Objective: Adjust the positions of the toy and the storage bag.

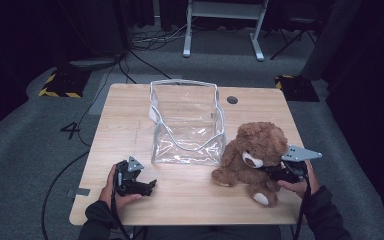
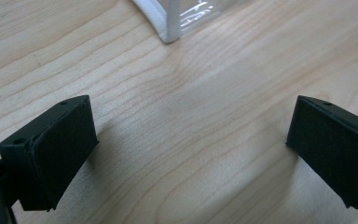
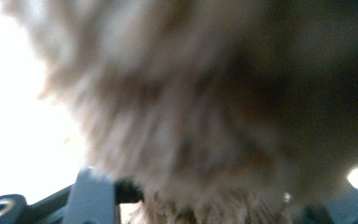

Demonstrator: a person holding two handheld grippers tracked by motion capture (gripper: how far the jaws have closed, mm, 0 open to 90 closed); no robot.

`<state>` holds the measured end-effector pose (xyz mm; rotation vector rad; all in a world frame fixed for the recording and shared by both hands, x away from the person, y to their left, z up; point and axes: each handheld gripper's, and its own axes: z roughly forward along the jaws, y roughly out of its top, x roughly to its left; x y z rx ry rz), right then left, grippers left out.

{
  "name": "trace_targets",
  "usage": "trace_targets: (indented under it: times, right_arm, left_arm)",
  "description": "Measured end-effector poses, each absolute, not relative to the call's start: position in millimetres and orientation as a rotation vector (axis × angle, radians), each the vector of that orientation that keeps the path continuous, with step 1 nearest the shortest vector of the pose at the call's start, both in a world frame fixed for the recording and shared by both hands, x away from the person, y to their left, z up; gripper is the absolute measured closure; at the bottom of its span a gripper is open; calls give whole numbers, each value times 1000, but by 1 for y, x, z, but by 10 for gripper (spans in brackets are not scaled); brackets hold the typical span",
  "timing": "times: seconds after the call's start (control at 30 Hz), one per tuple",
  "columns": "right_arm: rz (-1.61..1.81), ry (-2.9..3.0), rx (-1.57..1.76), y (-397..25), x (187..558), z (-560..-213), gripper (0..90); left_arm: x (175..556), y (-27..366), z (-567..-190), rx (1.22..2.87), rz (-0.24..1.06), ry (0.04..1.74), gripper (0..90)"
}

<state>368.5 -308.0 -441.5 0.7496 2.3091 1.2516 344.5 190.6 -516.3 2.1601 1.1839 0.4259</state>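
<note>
Item: brown teddy bear [image 1: 254, 159], seated upright on the bench [image 1: 130, 107] at about 4 o'clock from centre, touching the right wall of the clear zip pouch [image 1: 186, 125]. Right gripper [image 1: 276, 171] pressed into the bear's flank from 3 o'clock; fur [image 3: 205, 116] crowds its own view, so whether the jaws pinch cannot be told. Left gripper [image 1: 147, 186] rests at 7 o'clock, jaws spread wide over bare wood (pouch corner [image 2: 168, 28] ahead). Pouch mouth lies at 10 o'clock from the bear; right hand nearer.
</note>
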Motion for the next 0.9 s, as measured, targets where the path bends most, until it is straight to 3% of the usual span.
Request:
trace_targets:
  times: [0.17,0.3,0.43,0.5,0.9]
  right_arm:
    - [1278,2285,748,-317,361,-443,538]
    - [1307,2271,754,-327,357,-444,562]
    - [1313,2251,775,-337,354,-443,573]
    - [1306,2245,780,-342,352,-442,574]
    - [1296,2219,812,-363,346,-441,575]
  left_arm:
    - [345,191,-516,2161,424,1182,30]
    - [346,198,-514,2100,423,1214,168]
    - [350,204,-509,2073,380,1160,161]
    - [354,205,-507,2052,395,1162,215]
    - [378,213,-494,2001,482,1199,239]
